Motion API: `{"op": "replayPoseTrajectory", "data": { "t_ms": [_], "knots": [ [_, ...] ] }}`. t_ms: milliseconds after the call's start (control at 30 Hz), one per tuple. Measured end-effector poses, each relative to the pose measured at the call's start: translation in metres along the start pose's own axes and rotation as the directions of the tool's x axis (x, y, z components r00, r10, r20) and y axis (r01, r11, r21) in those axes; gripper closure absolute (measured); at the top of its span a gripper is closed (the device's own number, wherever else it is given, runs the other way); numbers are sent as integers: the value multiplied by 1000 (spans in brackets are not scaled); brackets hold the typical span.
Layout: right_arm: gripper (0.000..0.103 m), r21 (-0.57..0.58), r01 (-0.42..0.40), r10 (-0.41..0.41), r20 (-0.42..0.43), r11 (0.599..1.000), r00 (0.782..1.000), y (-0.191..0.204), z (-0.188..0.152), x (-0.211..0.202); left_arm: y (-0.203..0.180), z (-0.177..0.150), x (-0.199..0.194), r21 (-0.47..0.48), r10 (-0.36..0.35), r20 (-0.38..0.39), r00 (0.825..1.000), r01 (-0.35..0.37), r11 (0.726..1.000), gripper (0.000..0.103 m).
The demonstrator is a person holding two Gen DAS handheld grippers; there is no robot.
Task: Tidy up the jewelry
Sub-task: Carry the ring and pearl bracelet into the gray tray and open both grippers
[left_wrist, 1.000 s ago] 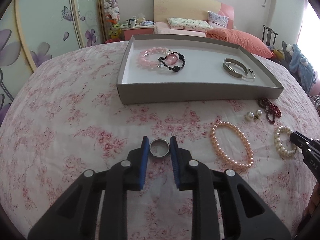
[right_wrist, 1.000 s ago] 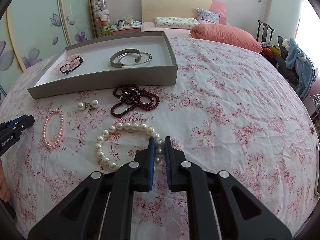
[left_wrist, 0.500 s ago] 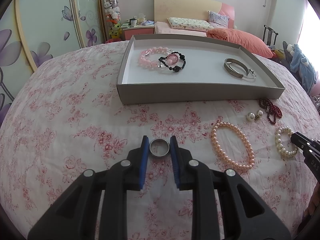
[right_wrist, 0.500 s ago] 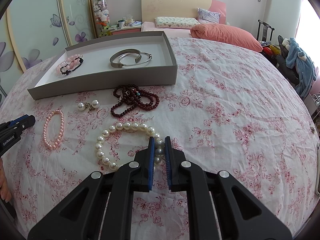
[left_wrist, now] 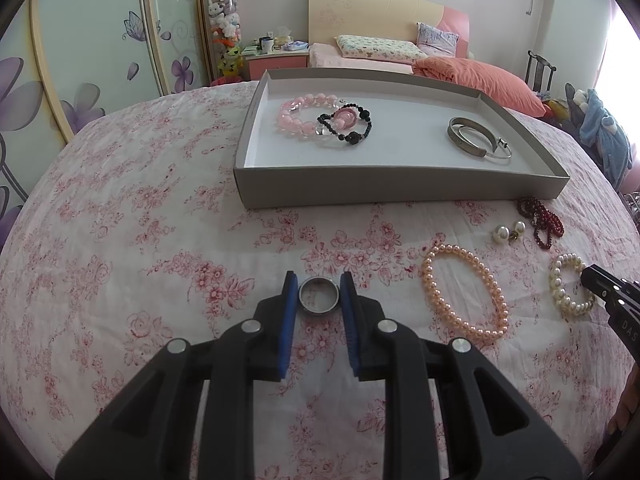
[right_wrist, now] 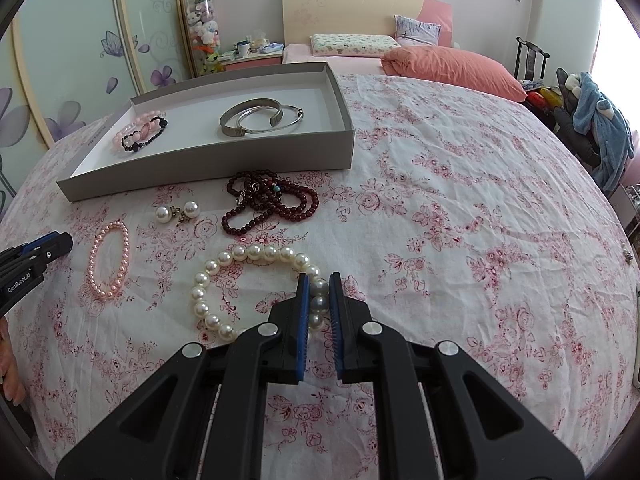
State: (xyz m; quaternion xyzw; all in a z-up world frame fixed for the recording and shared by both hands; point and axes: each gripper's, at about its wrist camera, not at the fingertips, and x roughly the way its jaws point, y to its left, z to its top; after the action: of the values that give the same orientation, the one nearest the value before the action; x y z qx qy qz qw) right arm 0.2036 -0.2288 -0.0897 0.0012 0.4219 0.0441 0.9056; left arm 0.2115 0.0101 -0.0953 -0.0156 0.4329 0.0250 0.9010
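Fingers of both grippers are pinched on jewelry, nothing lifted yet.

Biggest first: our right gripper (right_wrist: 319,298) is clamped on the white pearl bracelet (right_wrist: 224,280) lying on the bed in front of the tray (right_wrist: 208,168). It's floppy and will dangle, so gripping across the beads suits. Our left gripper (left_wrist: 319,294) squeezes the metal ring (left_wrist: 319,299), stiff, light and slippery, by its outer rim. Nothing's changed from a second ago.

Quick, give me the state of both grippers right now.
Left gripper: closed on the ring.
Right gripper: closed on the white pearl bracelet.
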Motion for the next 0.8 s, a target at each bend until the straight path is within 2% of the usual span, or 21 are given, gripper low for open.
{"op": "replayPoseTrajectory", "data": {
  "t_ms": [233,333,400,500,633,800],
  "knots": [
    [92,0,-7,7,0,1000,1000,-1,0,0,0,0,0,0,0,0,1000,0,1000,81],
    [92,11,-42,42,3,999,999,-3,0,0,1,0,0,-2,-7,1,1000,7,1000,81],
    [92,28,-64,64,23,998,998,-5,0,-4,3,0,-1,-7,-42,7,999,42,999,81],
    [92,30,-86,84,75,996,994,-4,1,-16,6,-4,-7,-12,-41,24,999,42,999,81],
    [92,38,-170,162,160,985,974,-2,7,-35,11,-6,-20,-21,-38,74,996,40,999,81],
    [93,21,-227,217,227,974,949,5,17,-53,13,-5,-39,-22,-34,138,990,38,999,81]
  ]
}}
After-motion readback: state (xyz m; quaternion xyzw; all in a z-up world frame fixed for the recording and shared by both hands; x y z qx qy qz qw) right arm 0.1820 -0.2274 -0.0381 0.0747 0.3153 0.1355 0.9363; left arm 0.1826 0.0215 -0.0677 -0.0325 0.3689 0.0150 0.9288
